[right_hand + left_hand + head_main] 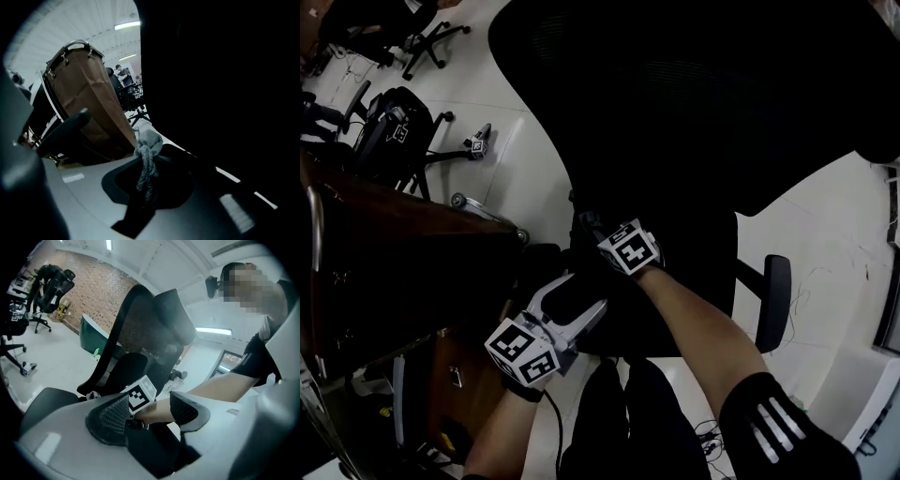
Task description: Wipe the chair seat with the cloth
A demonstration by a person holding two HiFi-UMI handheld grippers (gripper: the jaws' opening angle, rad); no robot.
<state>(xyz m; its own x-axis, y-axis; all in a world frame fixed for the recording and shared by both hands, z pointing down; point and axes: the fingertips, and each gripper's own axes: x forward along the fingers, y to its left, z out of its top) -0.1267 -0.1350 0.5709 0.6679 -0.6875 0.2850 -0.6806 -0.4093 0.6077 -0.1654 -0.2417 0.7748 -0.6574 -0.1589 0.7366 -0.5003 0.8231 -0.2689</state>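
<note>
A black office chair (694,103) fills the head view, its dark seat (684,281) below the backrest. My right gripper (587,228) reaches over the seat's left edge. In the right gripper view its jaws (147,157) are shut on a bunched grey cloth (149,140), whose tail hangs down between them. My left gripper (574,293) sits just below and left of the right one. Its jaws stand wide open (150,414) with nothing held; past them show the right gripper's marker cube (139,393) and the person's forearm. The cloth is hidden in the head view.
A brown wooden cabinet (403,253) stands close on the left, also seen as the brown cabinet (89,93) beside an armrest (63,131). The chair's right armrest (776,300) juts out. Another office chair (394,122) and a spare gripper (478,142) sit on the white floor.
</note>
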